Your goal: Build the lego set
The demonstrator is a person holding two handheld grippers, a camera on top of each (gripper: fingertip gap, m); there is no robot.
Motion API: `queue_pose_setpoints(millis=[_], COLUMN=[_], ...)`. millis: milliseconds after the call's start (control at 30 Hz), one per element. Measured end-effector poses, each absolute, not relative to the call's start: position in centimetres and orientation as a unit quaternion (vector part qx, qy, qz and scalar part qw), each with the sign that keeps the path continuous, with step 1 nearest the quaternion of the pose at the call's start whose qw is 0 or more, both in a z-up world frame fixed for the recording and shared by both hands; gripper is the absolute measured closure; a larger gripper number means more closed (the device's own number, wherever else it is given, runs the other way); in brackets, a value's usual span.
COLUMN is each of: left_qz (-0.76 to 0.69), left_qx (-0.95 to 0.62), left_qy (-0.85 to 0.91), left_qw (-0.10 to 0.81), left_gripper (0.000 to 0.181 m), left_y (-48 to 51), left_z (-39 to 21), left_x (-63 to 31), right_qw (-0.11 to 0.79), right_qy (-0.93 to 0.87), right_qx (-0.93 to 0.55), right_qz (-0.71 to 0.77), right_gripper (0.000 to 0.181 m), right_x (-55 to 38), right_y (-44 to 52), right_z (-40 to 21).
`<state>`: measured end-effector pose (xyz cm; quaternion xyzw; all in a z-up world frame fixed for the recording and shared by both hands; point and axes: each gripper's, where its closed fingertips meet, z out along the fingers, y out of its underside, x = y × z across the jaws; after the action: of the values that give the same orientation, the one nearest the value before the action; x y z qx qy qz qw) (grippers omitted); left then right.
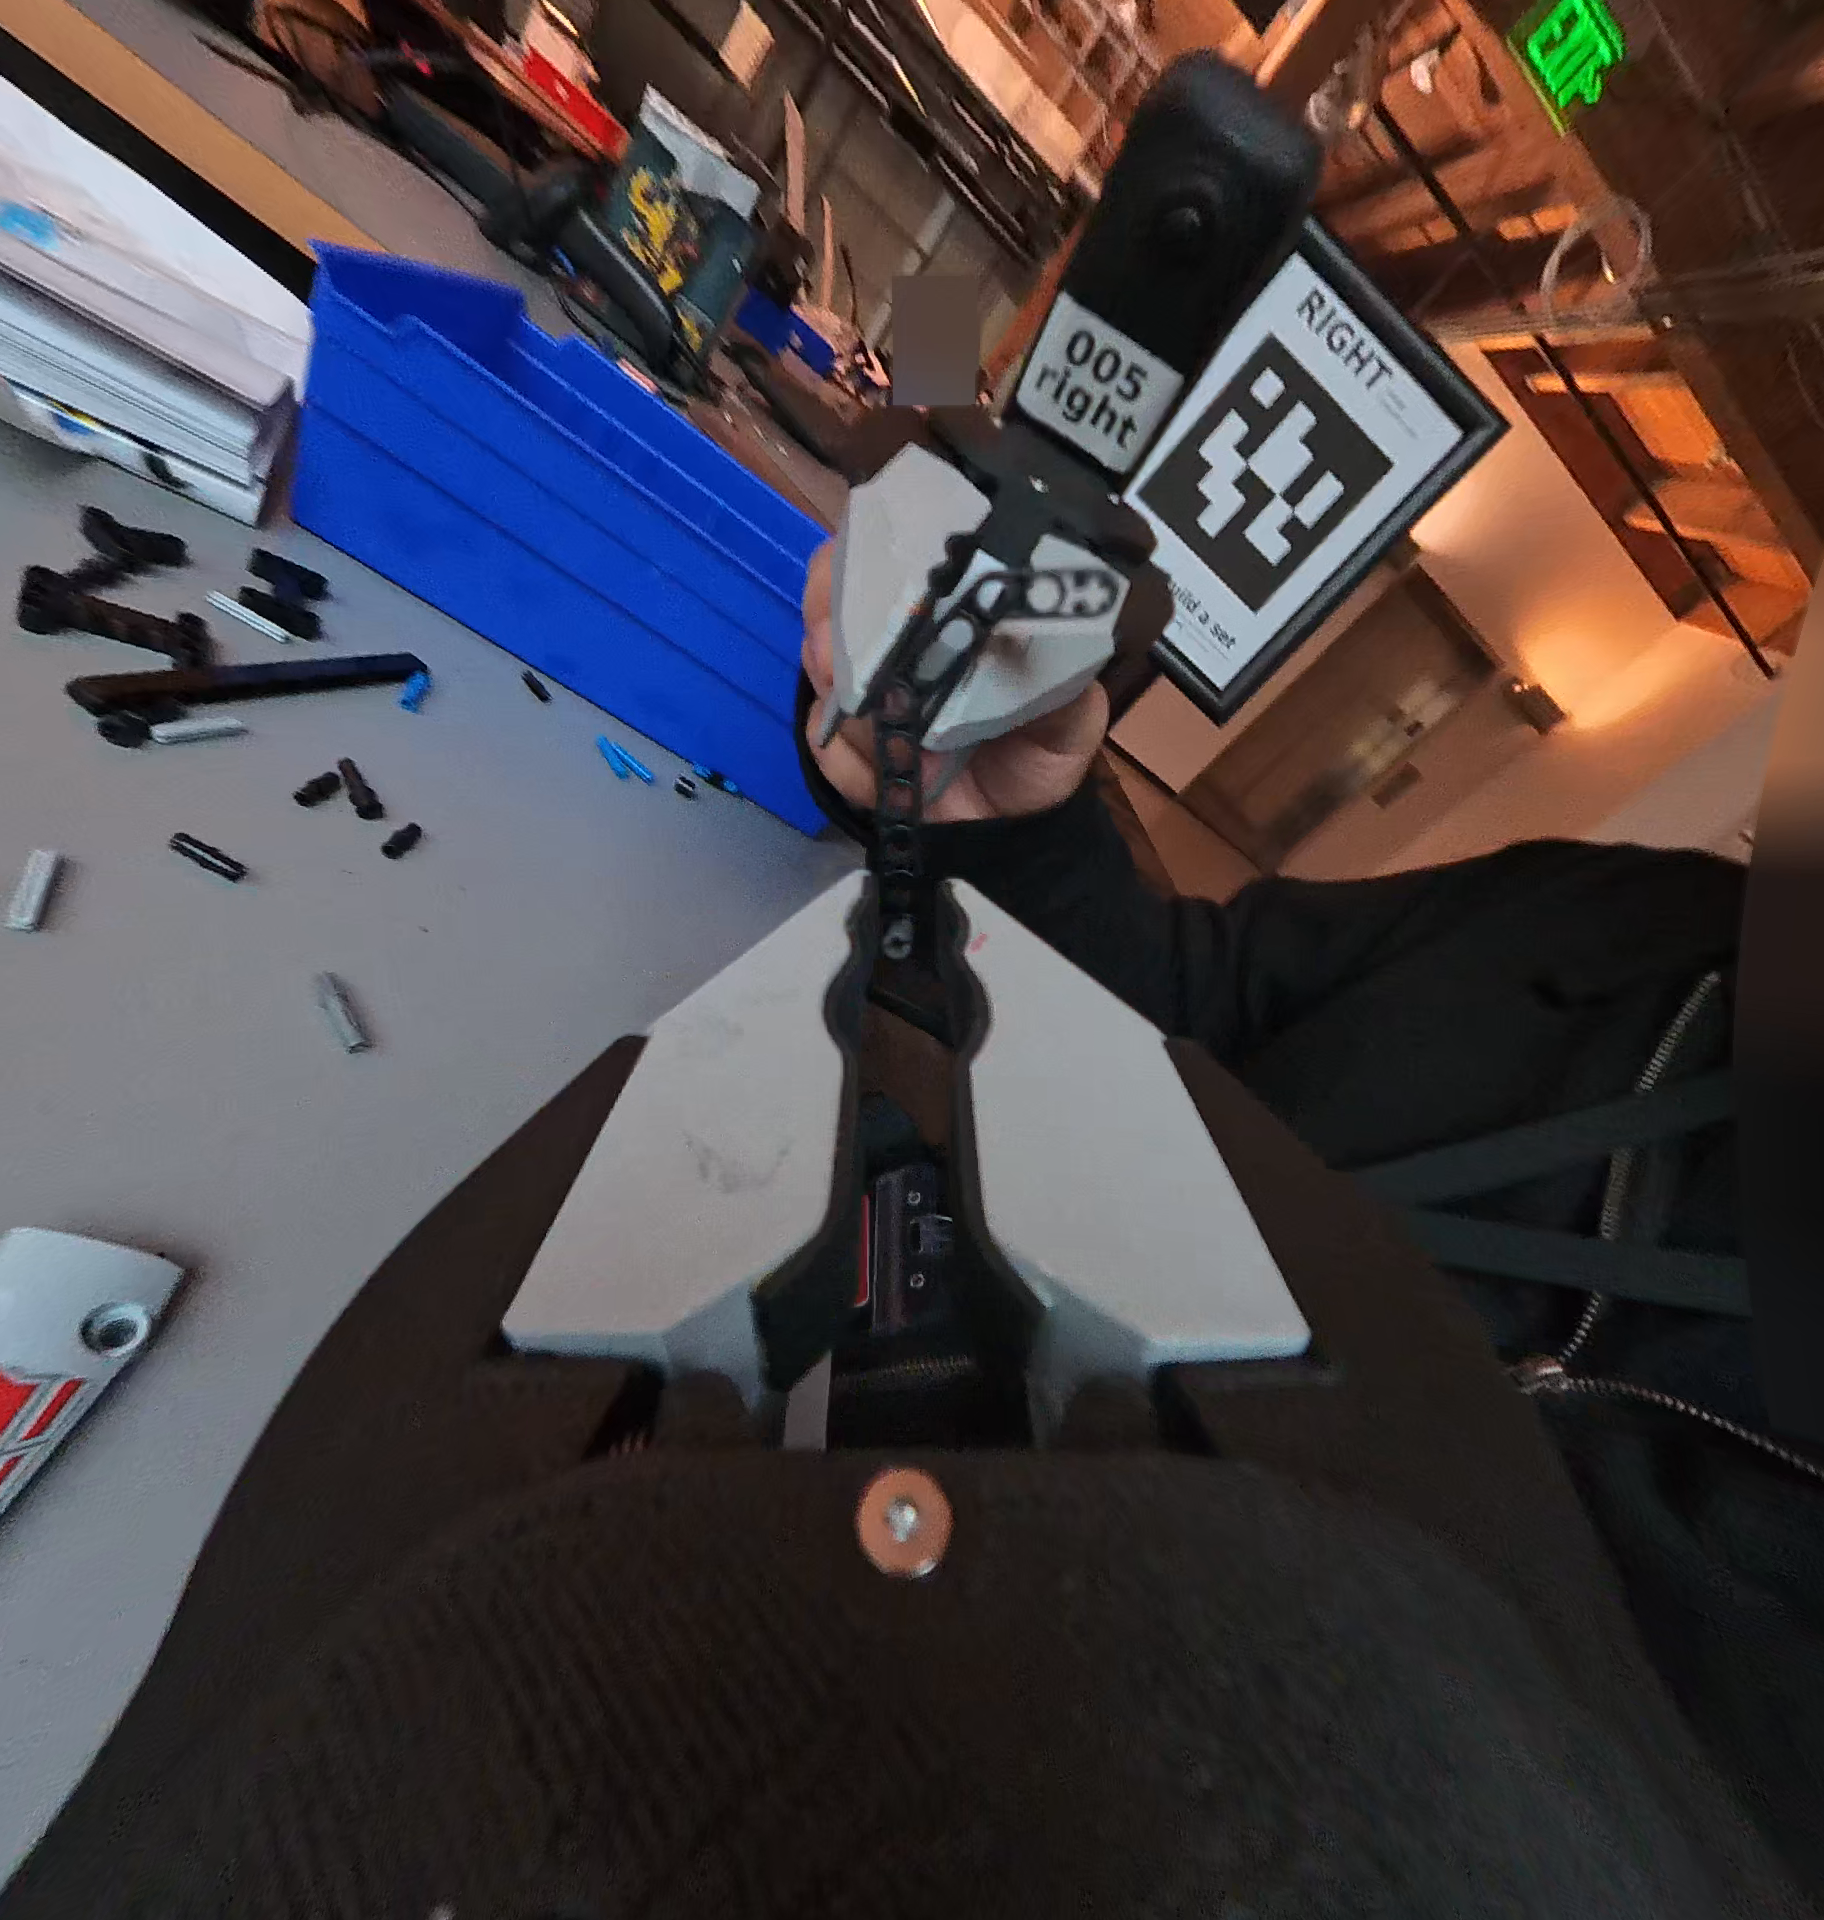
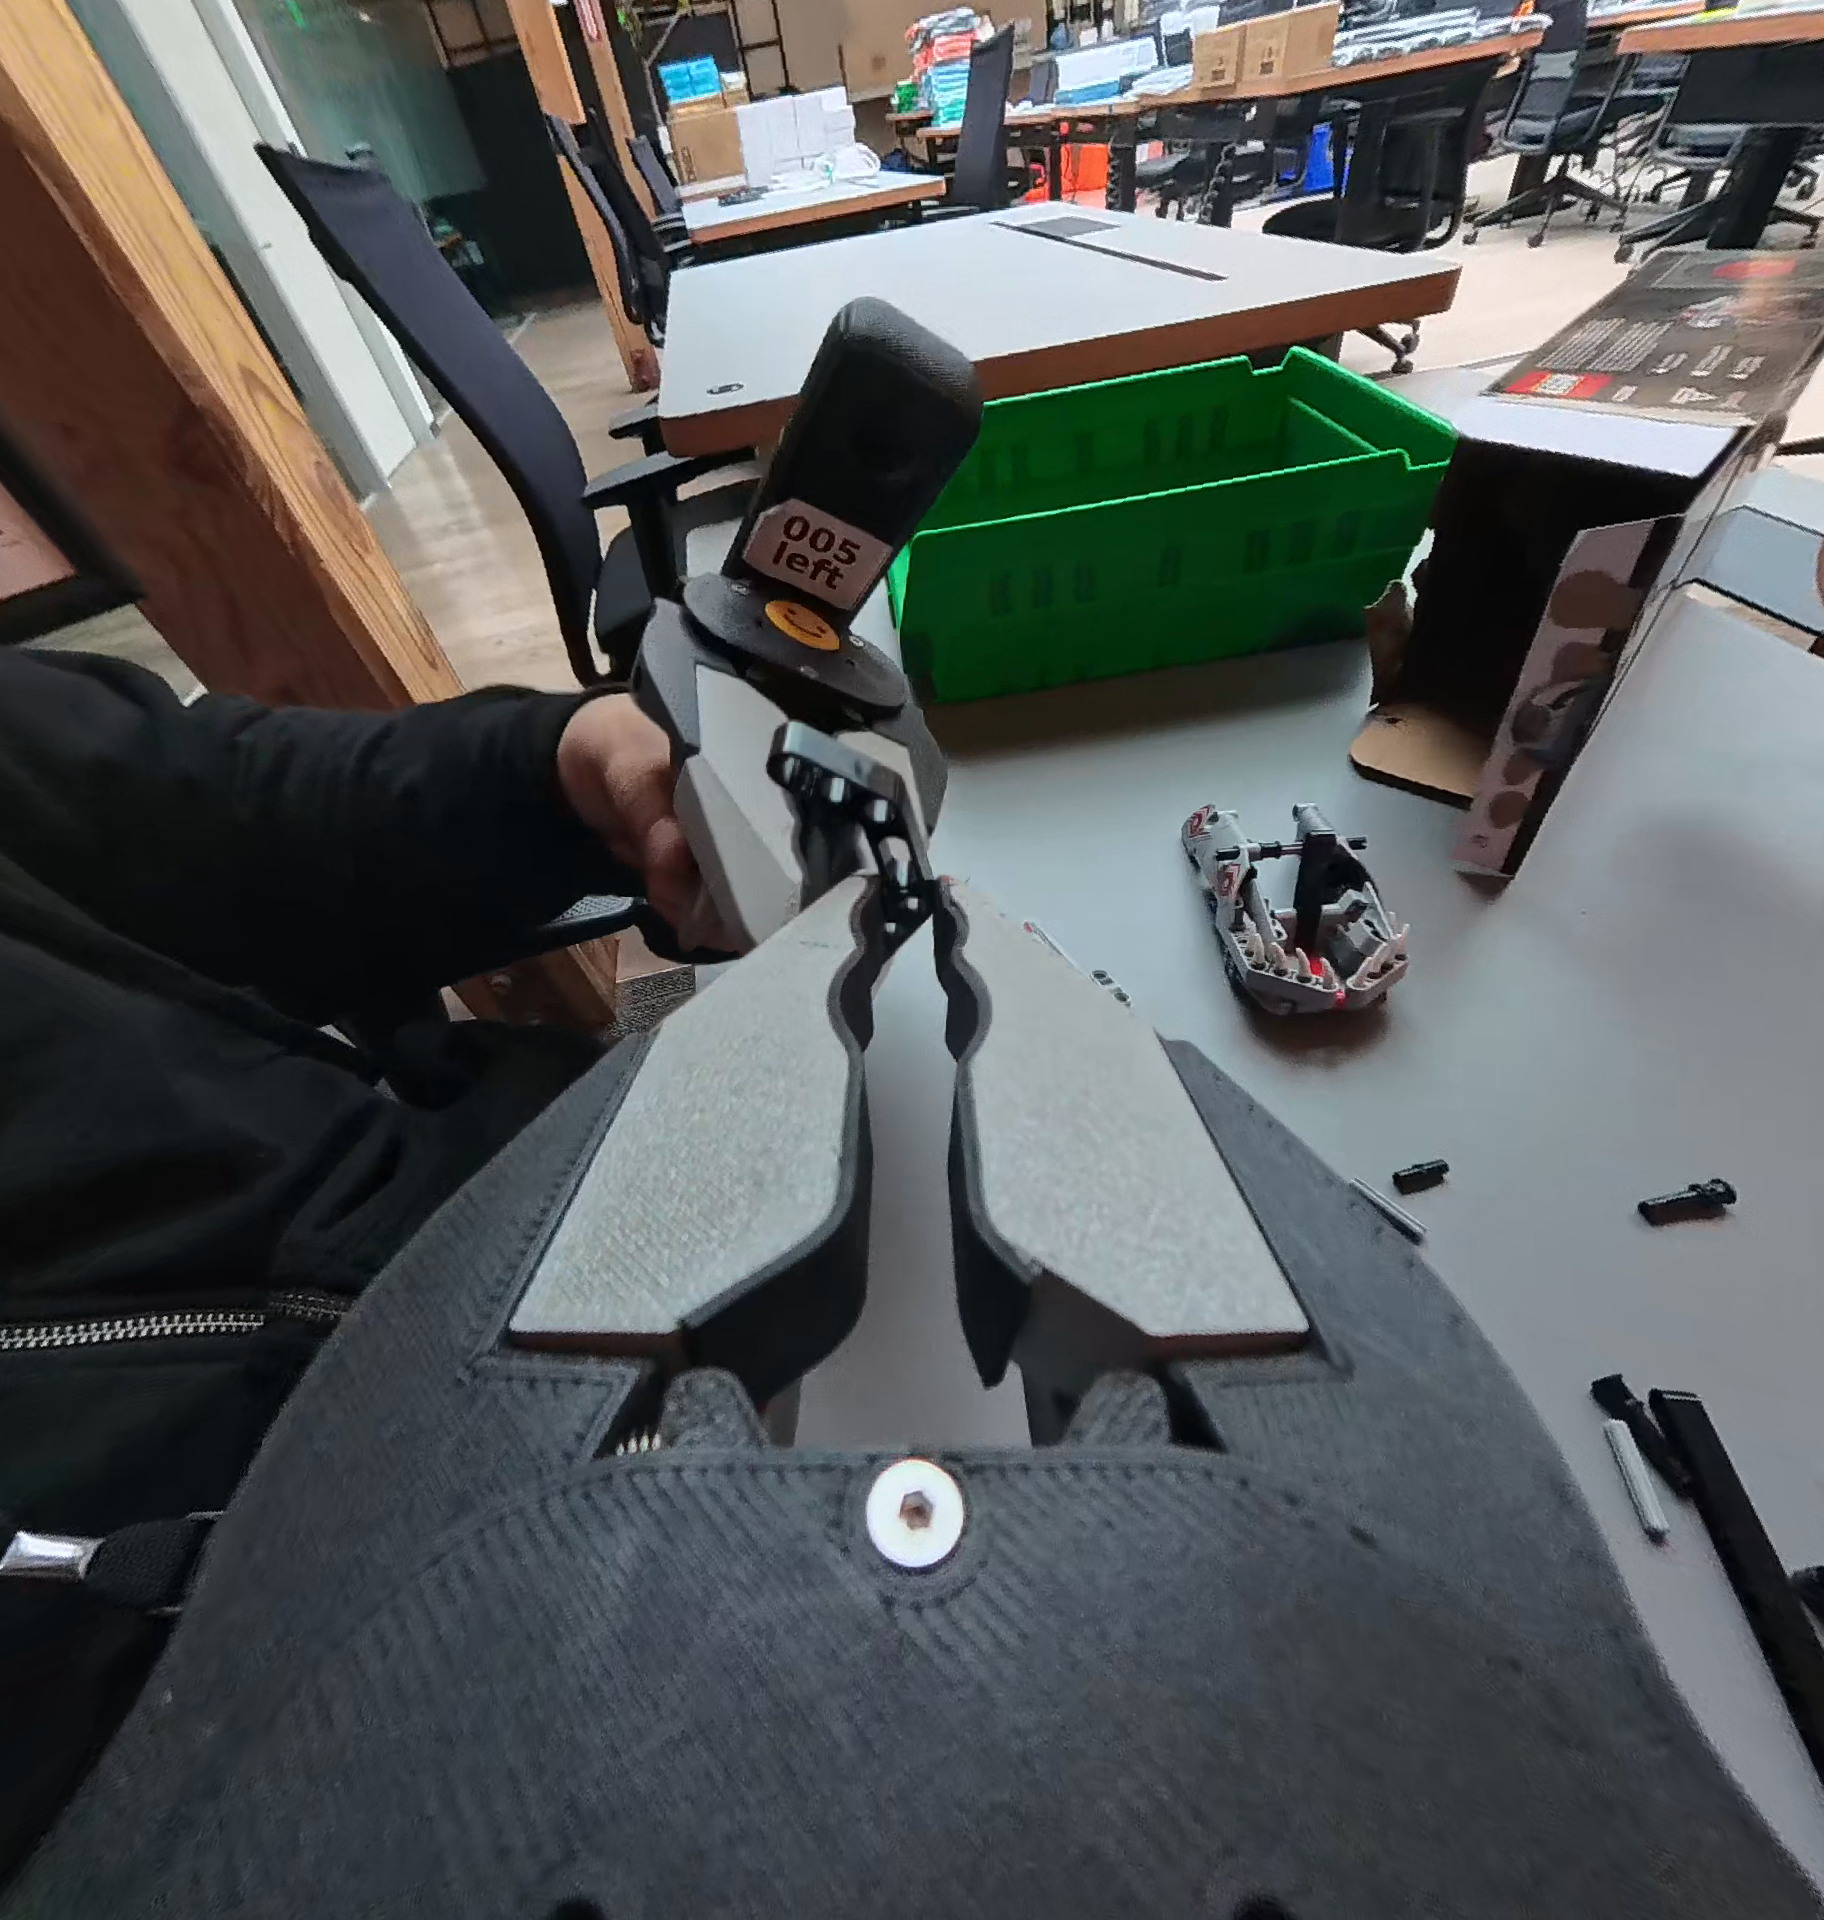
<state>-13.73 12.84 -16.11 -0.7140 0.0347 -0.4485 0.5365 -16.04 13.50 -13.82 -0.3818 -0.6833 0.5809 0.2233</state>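
Note:
A thin black angled beam (image 1: 903,790) with a row of holes is held in the air between both grippers. My left gripper (image 1: 906,896) is shut on its near end. The right gripper (image 1: 887,743) faces it from above, and the beam's bent end lies between its grey fingers. In the right wrist view, my right gripper (image 2: 913,896) is shut on the same beam (image 2: 892,868). The left gripper (image 2: 835,868) is close behind, held in a hand. A partly built grey, red and black model (image 2: 1292,914) lies on the grey table (image 2: 1510,1039), to the right of my right gripper.
A blue bin (image 1: 555,499), stacked booklets (image 1: 87,332), loose black, grey and blue pins (image 1: 212,675) and a grey panel with red marks (image 1: 35,1361) lie left. A green bin (image 2: 1168,540), an open dark box (image 2: 1614,520), small black pins (image 2: 1687,1200) and a long black beam (image 2: 1760,1558) lie right. The grippers are tip to tip, or close to it.

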Motion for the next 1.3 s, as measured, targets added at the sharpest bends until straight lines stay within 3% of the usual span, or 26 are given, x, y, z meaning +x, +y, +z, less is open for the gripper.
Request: queue_pose_setpoints(millis=[333,500,633,733,933,1100,1200,1300], left_qz=[-0.463,-0.516,-0.499,-0.468,-0.458,-0.452,-0.442,-0.441], left_qx=[-0.686,-0.688,-0.686,-0.681,-0.577,-0.545,-0.538,-0.536], left_qy=[0.024,0.035,0.062,0.053,-0.044,-0.065,-0.075,-0.078], left_qw=[0.561,0.509,0.525,0.561,0.675,0.703,0.714,0.715], left_gripper=[0.176,0.174,0.176,0.175,0.176,0.175,0.176,0.176], left_y=[13.1,13.0,12.6,13.0,12.8,12.9,12.9,13.0], left_z=[-15.7,-16.8,-16.3,-15.5,-12.0,-11.5,-11.4,-11.4], left_x=[-13.5,-11.5,-11.2,-12.1,-17.1,-16.6,-16.6,-16.4], right_qw=[0.199,0.171,0.150,0.163,0.154,0.164,0.152,0.138], right_qy=[-0.655,-0.694,-0.699,-0.669,-0.606,-0.590,-0.579,-0.566], right_qx=[-0.378,-0.365,-0.355,-0.371,-0.394,-0.406,-0.391,-0.390], right_qz=[0.623,0.597,0.602,0.623,0.674,0.678,0.699,0.713], right_gripper=[0.175,0.176,0.176,0.169,0.174,0.168,0.180,0.178], right_x=[-15.9,-15.4,-15.2,-15.6,-15.8,-16.7,-16.4,-16.5], right_y=[13.7,12.2,11.0,12.3,14.2,13.1,12.4,12.2], right_z=[-12.9,-14.3,-14.4,-13.4,-11.9,-12.6,-12.1,-12.0])
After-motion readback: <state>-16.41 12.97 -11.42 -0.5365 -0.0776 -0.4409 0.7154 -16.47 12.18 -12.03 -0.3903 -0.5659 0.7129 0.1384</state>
